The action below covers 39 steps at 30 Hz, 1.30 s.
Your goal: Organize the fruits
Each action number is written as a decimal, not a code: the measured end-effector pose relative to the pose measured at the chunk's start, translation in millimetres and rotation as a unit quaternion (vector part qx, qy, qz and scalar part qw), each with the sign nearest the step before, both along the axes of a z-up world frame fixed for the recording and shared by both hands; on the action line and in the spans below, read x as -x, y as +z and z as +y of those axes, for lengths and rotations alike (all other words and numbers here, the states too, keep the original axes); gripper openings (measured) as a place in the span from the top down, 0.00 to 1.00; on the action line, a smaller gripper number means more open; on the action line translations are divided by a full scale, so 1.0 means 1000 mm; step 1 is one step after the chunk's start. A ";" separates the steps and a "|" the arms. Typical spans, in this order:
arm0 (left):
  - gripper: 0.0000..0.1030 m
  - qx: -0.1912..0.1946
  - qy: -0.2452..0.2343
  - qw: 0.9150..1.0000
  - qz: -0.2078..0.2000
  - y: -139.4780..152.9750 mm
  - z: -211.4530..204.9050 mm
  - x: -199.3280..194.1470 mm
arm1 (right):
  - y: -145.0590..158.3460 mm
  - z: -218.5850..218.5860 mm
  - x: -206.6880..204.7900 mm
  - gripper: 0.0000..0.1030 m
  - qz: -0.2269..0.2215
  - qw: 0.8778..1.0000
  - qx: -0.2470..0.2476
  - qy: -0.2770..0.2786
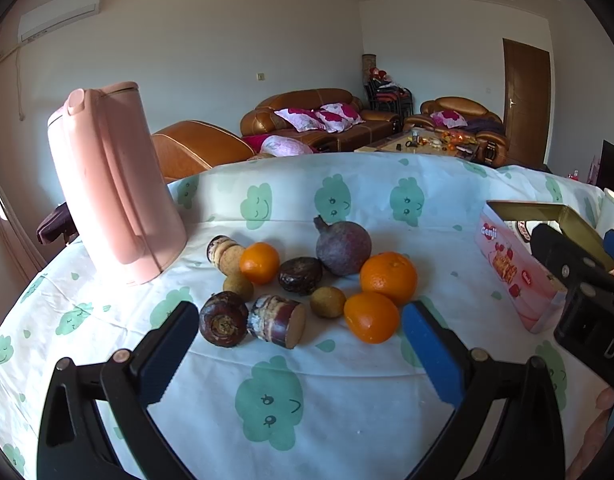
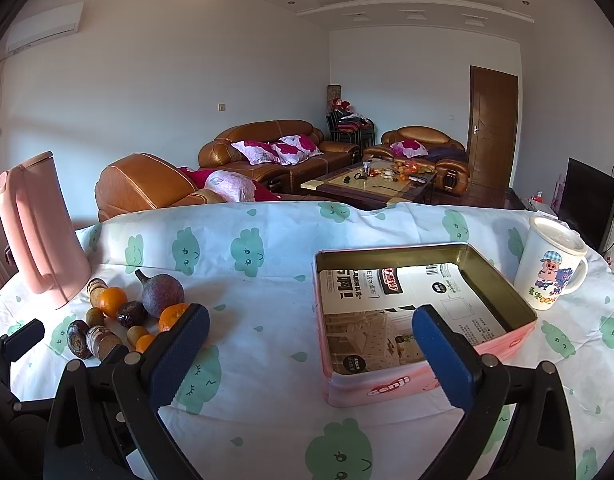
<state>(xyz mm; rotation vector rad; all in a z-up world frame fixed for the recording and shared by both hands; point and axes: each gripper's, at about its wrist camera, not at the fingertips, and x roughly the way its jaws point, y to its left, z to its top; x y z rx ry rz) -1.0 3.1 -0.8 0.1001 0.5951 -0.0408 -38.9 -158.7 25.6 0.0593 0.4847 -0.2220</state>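
A cluster of fruit lies on the cloud-print tablecloth [image 1: 275, 404]: three oranges, the nearest one [image 1: 371, 317], a dark purple pomegranate-like fruit [image 1: 343, 247], a wrinkled dark fruit [image 1: 300, 275], two small brown round fruits, a water chestnut [image 1: 223, 319] and two sugarcane pieces [image 1: 277, 321]. My left gripper [image 1: 301, 324] stands open just in front of this cluster, holding nothing. A pink tin box [image 2: 423, 384], open and lined with printed paper, sits to the right. My right gripper [image 2: 311, 328] is open over the box's near left corner, empty.
A pink kettle [image 1: 115, 184] stands at the table's left, behind the fruit. A white cartoon mug [image 2: 553, 264] with a lid stands right of the tin. Brown sofas and a coffee table lie beyond the table's far edge.
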 end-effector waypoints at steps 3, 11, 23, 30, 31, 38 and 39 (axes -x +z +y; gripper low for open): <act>0.00 0.000 0.000 1.000 0.000 0.000 0.000 0.000 | 0.000 0.000 0.000 0.01 -0.001 1.000 0.001 0.000; 0.00 0.000 0.000 1.000 0.000 0.000 0.000 0.000 | 0.000 0.000 0.000 0.01 0.000 1.000 0.001 0.001; 0.00 0.000 0.000 1.000 0.001 0.000 0.000 0.000 | 0.000 0.001 0.000 0.01 0.001 1.000 -0.001 0.001; 0.00 0.000 0.000 1.000 0.002 -0.002 0.000 0.000 | 0.000 0.000 0.001 0.01 0.001 1.000 -0.001 0.003; 0.00 0.000 0.000 1.000 0.002 -0.002 0.000 0.000 | 0.000 0.001 0.001 0.01 0.001 1.000 -0.001 0.003; 0.00 0.000 0.001 1.000 0.002 -0.002 0.000 0.000 | 0.000 0.001 0.001 0.01 0.002 1.000 -0.001 0.004; 0.00 0.001 0.001 1.000 0.003 -0.002 0.000 0.000 | 0.000 0.000 0.000 0.01 0.002 1.000 -0.001 0.004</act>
